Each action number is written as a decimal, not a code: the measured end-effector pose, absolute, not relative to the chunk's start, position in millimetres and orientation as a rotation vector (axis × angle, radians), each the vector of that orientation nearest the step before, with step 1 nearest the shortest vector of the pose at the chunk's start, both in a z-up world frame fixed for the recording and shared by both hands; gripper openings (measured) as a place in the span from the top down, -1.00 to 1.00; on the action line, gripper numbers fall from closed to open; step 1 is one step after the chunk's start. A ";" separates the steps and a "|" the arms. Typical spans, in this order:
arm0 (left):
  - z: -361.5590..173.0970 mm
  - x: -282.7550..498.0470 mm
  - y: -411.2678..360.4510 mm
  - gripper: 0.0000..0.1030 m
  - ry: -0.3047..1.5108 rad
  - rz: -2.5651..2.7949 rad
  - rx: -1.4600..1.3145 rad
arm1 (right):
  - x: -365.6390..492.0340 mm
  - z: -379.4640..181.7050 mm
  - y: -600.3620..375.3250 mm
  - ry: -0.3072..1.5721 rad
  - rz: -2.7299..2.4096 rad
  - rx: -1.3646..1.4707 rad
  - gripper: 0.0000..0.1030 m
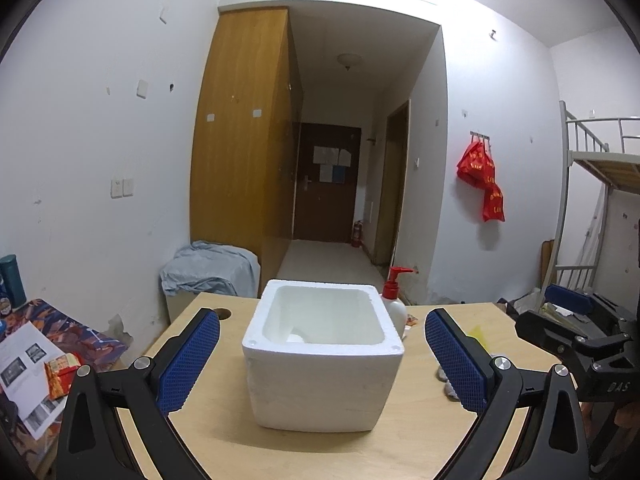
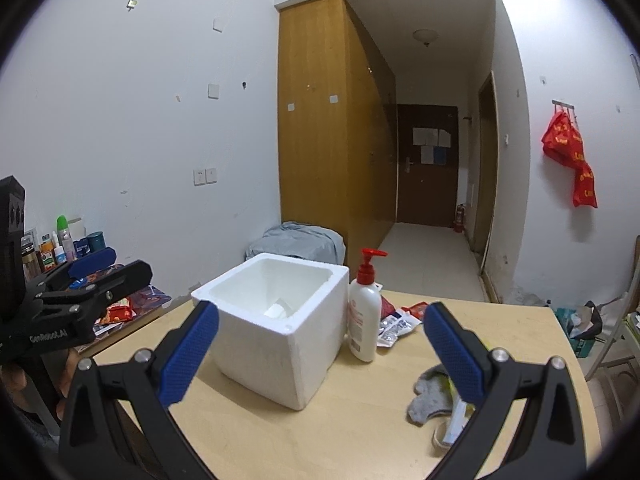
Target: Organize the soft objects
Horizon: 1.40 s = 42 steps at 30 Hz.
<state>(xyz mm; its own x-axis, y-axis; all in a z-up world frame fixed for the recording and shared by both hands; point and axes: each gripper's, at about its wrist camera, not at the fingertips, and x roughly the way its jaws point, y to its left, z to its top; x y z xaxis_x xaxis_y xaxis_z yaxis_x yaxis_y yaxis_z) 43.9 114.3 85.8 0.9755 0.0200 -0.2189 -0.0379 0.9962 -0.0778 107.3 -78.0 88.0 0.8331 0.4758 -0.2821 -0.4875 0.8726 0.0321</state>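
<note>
We judge that we are between picks: the white foam box [image 1: 322, 354] stands in the middle of the wooden table [image 1: 320, 456], one pale item [image 2: 276, 311] already lies at its bottom, and a grey sock [image 2: 430, 398] lies on the table to the right of the box, near our edge. Both tools hang in the air with nothing in them.

The left gripper [image 1: 322, 358] is spread wide — its blue pads [image 1: 188, 364] stand on either side of the box in its own view without touching it, well above the tabletop. The right gripper [image 2: 320, 354] is just as wide and just as empty; in its own view its right pad covers part of the sock, and whether it touches it we cannot tell, so we take it as hovering above.

The next move, as we read it, falls to the right gripper: swing right and down over the sock, bring the pads to either side of the bunched cloth, and close until it is pinched. Something pale and flat [image 2: 452, 426] lies just under or beside the sock, so we should catch only the cloth. Then comes a lift and a short carry left, over the box rim.

A lotion bottle with a red pump [image 2: 365, 312] stands touching or just beside the box's right wall, with small packets [image 2: 396, 326] behind it — the carry should pass on the near side of it.
</note>
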 end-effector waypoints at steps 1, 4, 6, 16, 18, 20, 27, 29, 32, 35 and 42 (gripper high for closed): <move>85.4 40.7 111.6 -0.99 0.212 0.032 -0.075 | 104.5 88.2 -78.8 0.282 0.505 -0.041 -1.00; 85.5 37.0 106.4 -0.99 0.202 0.034 -0.067 | 95.3 87.4 -86.7 0.265 0.495 -0.030 -1.00; 84.1 33.3 102.8 -0.99 0.191 0.039 -0.061 | 89.5 86.0 -91.7 0.255 0.485 -0.025 -1.00; 76.7 22.0 85.8 -0.99 0.179 0.031 -0.044 | 75.1 74.7 -105.5 0.246 0.451 0.002 -1.00; 74.9 21.7 83.1 -0.99 0.183 0.026 -0.039 | 72.3 72.3 -107.9 0.247 0.443 -0.001 -1.00; 73.7 20.8 81.6 -0.99 0.178 0.026 -0.044 | 70.0 72.3 -111.6 0.241 0.436 0.004 -1.00; 67.5 27.2 69.9 -0.99 0.193 -0.004 -0.039 | 64.5 68.5 -124.6 0.235 0.407 0.012 -1.00; 65.6 29.4 64.2 -0.99 0.192 -0.012 -0.033 | 64.4 67.7 -129.1 0.236 0.393 0.016 -1.00; 63.3 32.4 57.7 -0.99 0.194 -0.037 -0.033 | 64.5 65.0 -135.4 0.242 0.372 0.019 -1.00; 60.6 35.9 51.1 -0.99 0.201 -0.051 -0.032 | 64.2 63.2 -142.2 0.248 0.351 0.022 -1.00; 53.9 46.6 31.7 -0.99 0.221 -0.104 -0.017 | 61.6 58.0 -159.9 0.257 0.300 0.027 -1.00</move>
<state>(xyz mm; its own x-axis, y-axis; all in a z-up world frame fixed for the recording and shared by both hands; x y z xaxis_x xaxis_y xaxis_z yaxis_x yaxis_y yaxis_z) 46.6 31.7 53.9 0.9702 -0.1048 -0.2183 0.1010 0.9945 -0.0288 61.6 -159.9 58.0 0.9231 0.2956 -0.2459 -0.2887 0.9552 0.0647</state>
